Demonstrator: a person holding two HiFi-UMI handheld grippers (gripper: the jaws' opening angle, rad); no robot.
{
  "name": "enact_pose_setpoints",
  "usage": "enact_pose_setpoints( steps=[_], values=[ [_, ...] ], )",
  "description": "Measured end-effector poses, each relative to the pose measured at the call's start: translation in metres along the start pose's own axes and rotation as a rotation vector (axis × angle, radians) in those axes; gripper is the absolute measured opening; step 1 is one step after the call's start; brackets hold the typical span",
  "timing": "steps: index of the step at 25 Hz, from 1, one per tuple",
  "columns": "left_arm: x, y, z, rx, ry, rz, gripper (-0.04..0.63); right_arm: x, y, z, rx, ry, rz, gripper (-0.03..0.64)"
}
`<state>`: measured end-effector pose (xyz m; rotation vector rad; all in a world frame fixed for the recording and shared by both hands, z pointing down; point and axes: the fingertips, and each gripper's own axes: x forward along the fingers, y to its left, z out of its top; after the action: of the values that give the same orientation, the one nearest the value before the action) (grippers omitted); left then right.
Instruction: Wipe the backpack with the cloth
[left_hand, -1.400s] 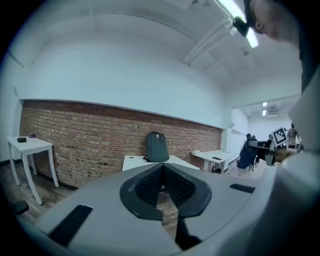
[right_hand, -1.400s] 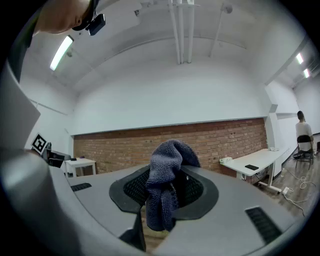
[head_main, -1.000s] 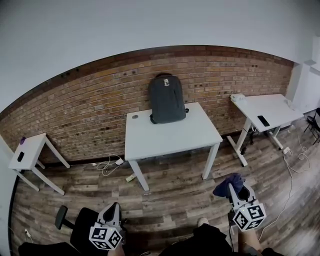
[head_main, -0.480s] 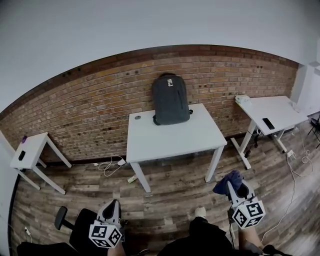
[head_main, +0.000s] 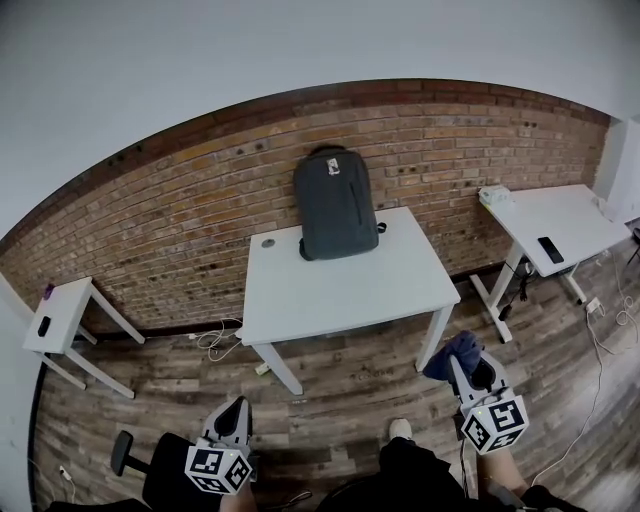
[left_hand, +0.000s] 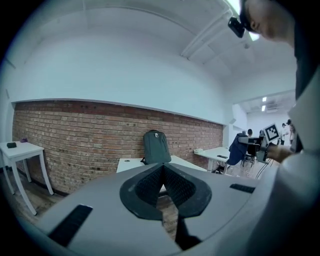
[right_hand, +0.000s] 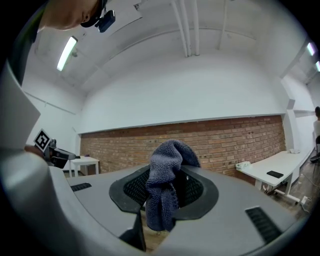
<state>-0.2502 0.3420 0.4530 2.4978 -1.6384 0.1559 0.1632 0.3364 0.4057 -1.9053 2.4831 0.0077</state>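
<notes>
A dark grey backpack (head_main: 334, 203) stands upright at the back of the white middle table (head_main: 340, 285), leaning on the brick wall; it also shows far off in the left gripper view as the backpack (left_hand: 156, 147). My right gripper (head_main: 456, 362) hangs low at the right, well short of the table, shut on a blue-grey cloth (head_main: 452, 354). In the right gripper view the cloth (right_hand: 166, 182) is bunched between the jaws and drapes down. My left gripper (head_main: 233, 416) is low at the left, its jaws shut with nothing in them.
A small white table (head_main: 62, 315) stands at the left with a dark item on it. Another white table (head_main: 560, 225) at the right carries a phone (head_main: 550, 250). Cables (head_main: 222, 334) lie on the wood floor under the middle table. A black chair (head_main: 135, 465) sits by my left side.
The view has moved closer to the middle table, which now looks larger and sits lower in frame. Both grippers keep their hold and stay low in front of me.
</notes>
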Motion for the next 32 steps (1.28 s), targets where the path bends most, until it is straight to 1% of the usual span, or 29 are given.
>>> enact_pose_setpoints(
  steps=[3, 6, 10, 13, 17, 23, 27, 32],
  values=[
    [0.031, -0.006, -0.003, 0.021, 0.034, -0.009, -0.003, 0.022, -0.016, -0.010, 0.022, 0.004, 0.009, 0.106],
    [0.058, -0.007, -0.001, -0.002, 0.042, 0.005, -0.003, 0.044, -0.032, -0.017, 0.043, 0.018, 0.021, 0.106],
    [0.097, -0.005, 0.010, -0.007, 0.049, 0.032, -0.003, 0.082, -0.055, -0.012, 0.052, 0.014, 0.057, 0.106],
    [0.121, -0.005, 0.024, -0.012, 0.043, 0.066, -0.003, 0.109, -0.074, -0.005, 0.056, 0.010, 0.086, 0.106],
    [0.152, -0.010, 0.042, -0.007, 0.028, 0.091, -0.003, 0.147, -0.098, 0.007, 0.047, -0.005, 0.126, 0.106],
    [0.203, -0.014, 0.053, -0.016, 0.022, 0.121, -0.003, 0.205, -0.131, 0.016, 0.044, -0.021, 0.168, 0.106],
    [0.232, -0.016, 0.060, -0.015, 0.017, 0.135, -0.003, 0.232, -0.145, 0.019, 0.049, -0.034, 0.198, 0.106],
    [0.260, -0.020, 0.073, -0.016, -0.017, 0.158, -0.003, 0.256, -0.162, 0.021, 0.038, -0.034, 0.226, 0.106]
  ],
)
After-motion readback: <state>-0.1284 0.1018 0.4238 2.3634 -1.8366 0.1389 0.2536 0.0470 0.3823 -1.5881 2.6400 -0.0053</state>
